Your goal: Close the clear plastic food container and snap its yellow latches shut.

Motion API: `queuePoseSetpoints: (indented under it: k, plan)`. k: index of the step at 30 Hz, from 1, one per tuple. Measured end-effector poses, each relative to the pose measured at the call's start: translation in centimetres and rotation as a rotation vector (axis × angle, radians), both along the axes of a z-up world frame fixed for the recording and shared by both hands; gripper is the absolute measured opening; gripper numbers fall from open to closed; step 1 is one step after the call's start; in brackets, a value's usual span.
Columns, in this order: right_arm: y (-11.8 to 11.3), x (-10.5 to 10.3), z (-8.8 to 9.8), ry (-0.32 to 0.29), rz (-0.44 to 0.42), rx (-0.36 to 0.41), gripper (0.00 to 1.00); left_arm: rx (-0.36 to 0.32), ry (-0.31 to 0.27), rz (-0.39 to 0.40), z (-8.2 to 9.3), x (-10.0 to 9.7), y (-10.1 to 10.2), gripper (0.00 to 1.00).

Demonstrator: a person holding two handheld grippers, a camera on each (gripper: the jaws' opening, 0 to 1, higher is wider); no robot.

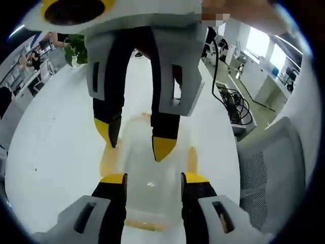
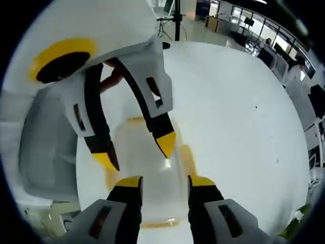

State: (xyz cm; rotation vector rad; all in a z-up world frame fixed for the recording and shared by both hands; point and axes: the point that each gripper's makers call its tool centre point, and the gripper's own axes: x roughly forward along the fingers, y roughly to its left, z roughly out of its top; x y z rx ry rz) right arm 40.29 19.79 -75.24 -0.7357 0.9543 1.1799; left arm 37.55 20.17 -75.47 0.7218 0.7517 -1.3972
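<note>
The clear plastic container (image 1: 148,203) lies on the white table (image 1: 56,152) with its lid on. Yellow latches show along its sides (image 1: 192,155) and at its near end (image 1: 144,223). My left gripper (image 1: 155,178) hangs open just above the lid, its yellow-tipped jaws spread across it. Opposite, my right gripper (image 1: 134,140) reaches in from the far side, also open, with its tips down at the lid. In the right gripper view the container (image 2: 157,203) sits under my right gripper (image 2: 165,181), with a side latch (image 2: 188,157) beside it. My left gripper (image 2: 135,152) faces it. Whether the tips touch is unclear.
A grey mesh chair (image 1: 274,162) stands close to the table's edge, and shows as well in the right gripper view (image 2: 45,147). Black cables (image 1: 233,101) lie on the floor beyond. A green plant (image 1: 76,48) and office desks stand far behind.
</note>
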Motion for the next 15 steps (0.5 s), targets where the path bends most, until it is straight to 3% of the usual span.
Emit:
queuePoseSetpoints:
  k: [15]
  plan:
    - [0.04,0.68,-0.38,0.003,0.010,0.002,0.36,-0.013,0.019,0.034,-0.28,-1.01,-0.28,0.43]
